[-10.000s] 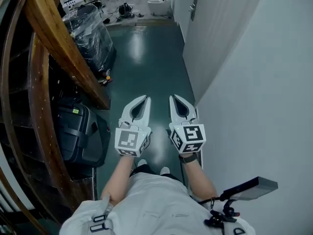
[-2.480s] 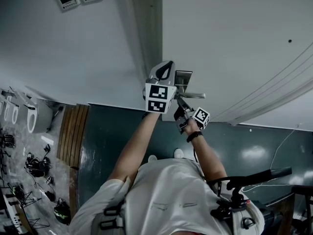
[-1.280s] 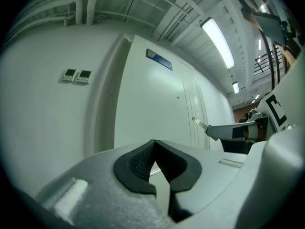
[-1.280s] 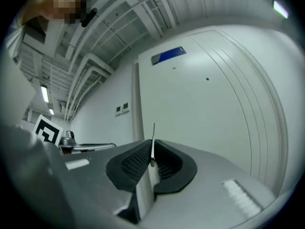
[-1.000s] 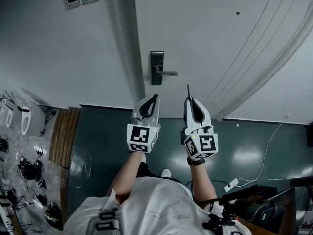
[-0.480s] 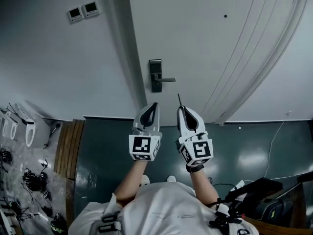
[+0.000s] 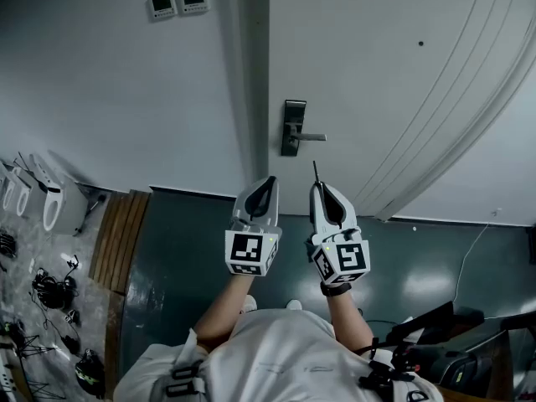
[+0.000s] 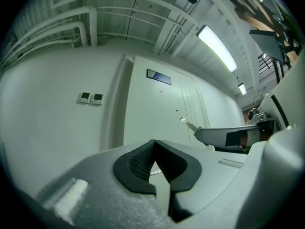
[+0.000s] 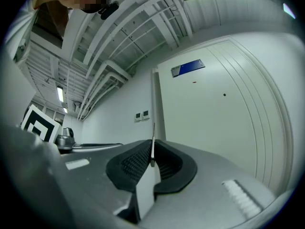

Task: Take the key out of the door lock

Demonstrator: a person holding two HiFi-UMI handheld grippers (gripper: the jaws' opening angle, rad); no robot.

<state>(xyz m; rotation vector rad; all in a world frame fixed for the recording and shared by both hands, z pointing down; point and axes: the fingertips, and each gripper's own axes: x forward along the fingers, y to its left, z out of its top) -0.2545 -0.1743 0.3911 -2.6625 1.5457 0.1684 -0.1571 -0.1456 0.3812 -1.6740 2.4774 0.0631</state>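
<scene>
Jutting from the right tongs (image 7: 322, 189), the key (image 7: 316, 172) points at the door (image 7: 377, 74).

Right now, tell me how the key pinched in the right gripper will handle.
The key looks like thin, straight metal, so it is probably stiff and light. Only its end sits in the right gripper, so it may pivot or slip if bumped. Dropped, it would likely lie flat rather than roll.

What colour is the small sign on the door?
The sign is blue; right gripper view shows it best.
</scene>
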